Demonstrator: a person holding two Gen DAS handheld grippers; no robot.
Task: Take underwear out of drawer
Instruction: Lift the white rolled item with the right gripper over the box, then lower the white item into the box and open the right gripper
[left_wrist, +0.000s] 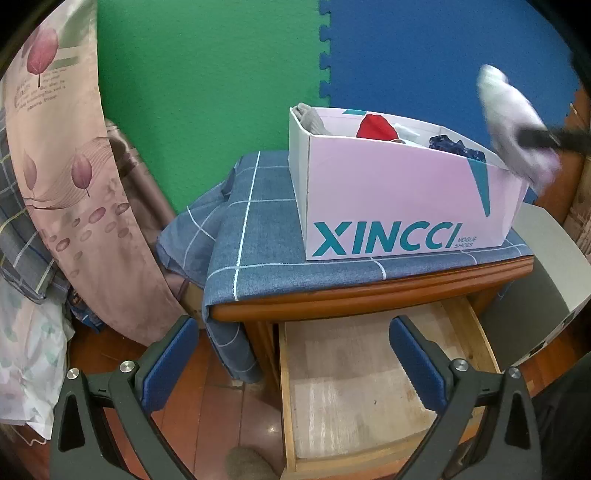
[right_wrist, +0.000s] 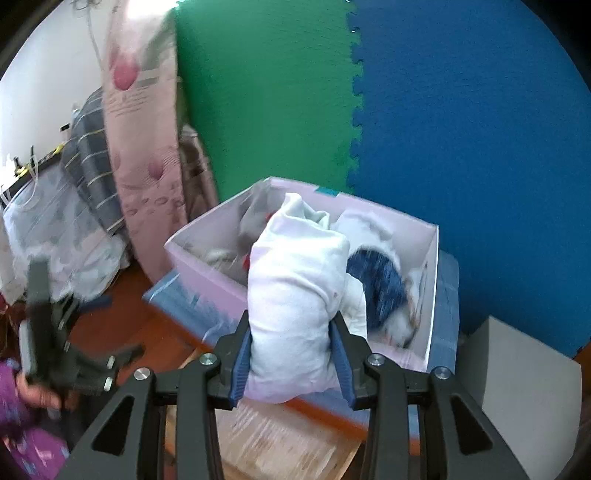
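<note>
White underwear clamped in R gripper over shoebox, L gripper wide.

The shoebox sits on a cloth spread over the desk, with the foam wall behind it at 12 o'clock. The open drawer juts out below the desk top, between the left tongs at 6 o'clock. Held in the right tongs, the underwear hangs over the box's right end, at 2 o'clock in the left wrist view; other garments lie inside the box, and bedding leans at 9 o'clock.
</note>
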